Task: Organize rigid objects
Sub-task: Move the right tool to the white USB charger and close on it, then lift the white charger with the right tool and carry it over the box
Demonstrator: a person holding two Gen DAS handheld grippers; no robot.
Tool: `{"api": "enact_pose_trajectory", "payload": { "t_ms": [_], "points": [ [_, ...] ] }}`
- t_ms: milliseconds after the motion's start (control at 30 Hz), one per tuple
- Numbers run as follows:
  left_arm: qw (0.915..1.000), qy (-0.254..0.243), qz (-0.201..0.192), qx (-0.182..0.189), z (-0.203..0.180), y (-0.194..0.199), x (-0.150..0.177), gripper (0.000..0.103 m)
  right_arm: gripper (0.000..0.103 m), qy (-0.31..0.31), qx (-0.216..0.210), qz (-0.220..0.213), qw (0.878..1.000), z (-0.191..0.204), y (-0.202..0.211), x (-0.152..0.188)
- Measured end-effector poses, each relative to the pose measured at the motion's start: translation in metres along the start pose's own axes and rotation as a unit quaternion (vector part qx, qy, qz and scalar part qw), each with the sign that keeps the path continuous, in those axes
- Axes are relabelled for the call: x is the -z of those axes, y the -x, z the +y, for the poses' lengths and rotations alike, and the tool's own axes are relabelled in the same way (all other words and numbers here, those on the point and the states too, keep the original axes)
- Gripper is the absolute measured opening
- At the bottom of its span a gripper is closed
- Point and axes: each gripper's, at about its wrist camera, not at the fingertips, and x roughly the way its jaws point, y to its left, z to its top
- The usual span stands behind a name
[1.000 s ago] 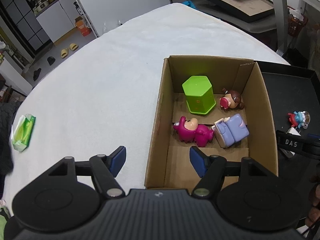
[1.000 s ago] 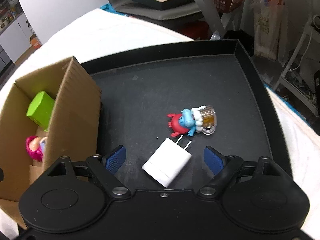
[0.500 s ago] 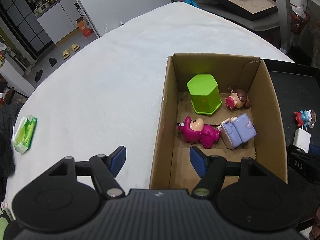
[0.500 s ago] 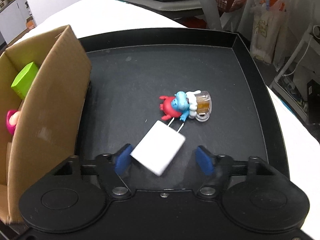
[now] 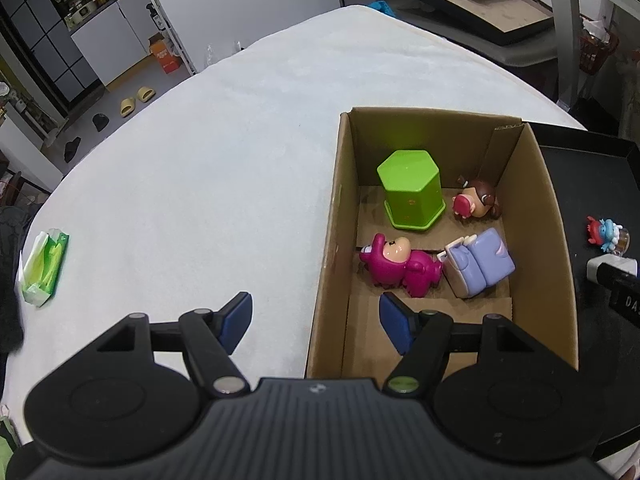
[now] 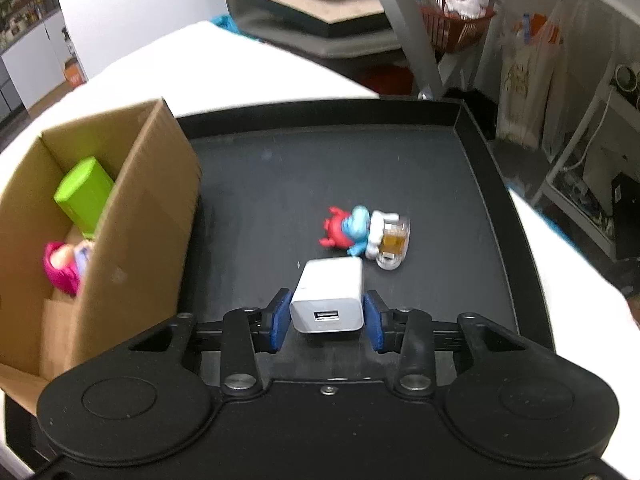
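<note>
My right gripper [image 6: 327, 320] is closing its jaws on a white USB charger [image 6: 330, 296], and both blue pads press its sides just above the black tray [image 6: 400, 152]. A red and blue figurine with a beer mug [image 6: 364, 232] lies on the tray beyond it. The cardboard box [image 5: 552, 208] holds a green hexagonal block [image 5: 410, 192], a pink bear figure [image 5: 396, 264], a lilac toy [image 5: 478, 264] and a small brown-haired doll [image 5: 476, 202]. My left gripper [image 5: 316, 320] stands open, straddling the box's near left wall, with nothing between its fingers.
The box stands on a white cloth-covered table [image 5: 200, 184], against the tray's left side. A green tissue pack [image 5: 44, 268] lies near the table's left edge. Framed boards [image 6: 320, 12] and a red basket [image 6: 456, 28] stand beyond the table.
The right gripper's jaws have narrowed onto the charger, which turned so its USB port faces the camera and has come up a little. The left gripper stays as it was.
</note>
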Motion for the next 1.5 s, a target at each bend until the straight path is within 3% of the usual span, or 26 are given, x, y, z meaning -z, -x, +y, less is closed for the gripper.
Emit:
{"api": "enact_pose_trajectory", "payload": {
  "t_ms": [400,567,767,1067,1500],
  "points": [
    [0.9994,0.010,-0.005,0.032,0.003,-0.006,0.001,0.068,0.037,-0.009,-0.047,-0.046,0.998,-0.001,0.031,-0.014],
    [0.9976,0.019,-0.004,0.066,0.010,-0.010,0.000,0.063,0.037,-0.010,-0.073,-0.069,0.995,0.006,0.044,-0.020],
    [0.9946,0.031,0.008,0.099,0.018,-0.017,-0.004,0.030,0.037,0.005,-0.087,-0.096,0.992,0.019,0.055,-0.024],
    [0.9929,0.034,0.011,0.113,0.031,-0.025,-0.005,0.008,0.037,0.020,-0.092,-0.125,0.988,0.038,0.068,-0.033],
    [0.9885,0.047,0.009,0.143,0.043,-0.028,-0.002,0.008,0.038,0.084,-0.095,-0.142,0.982,0.088,0.072,-0.035]
  ]
}}
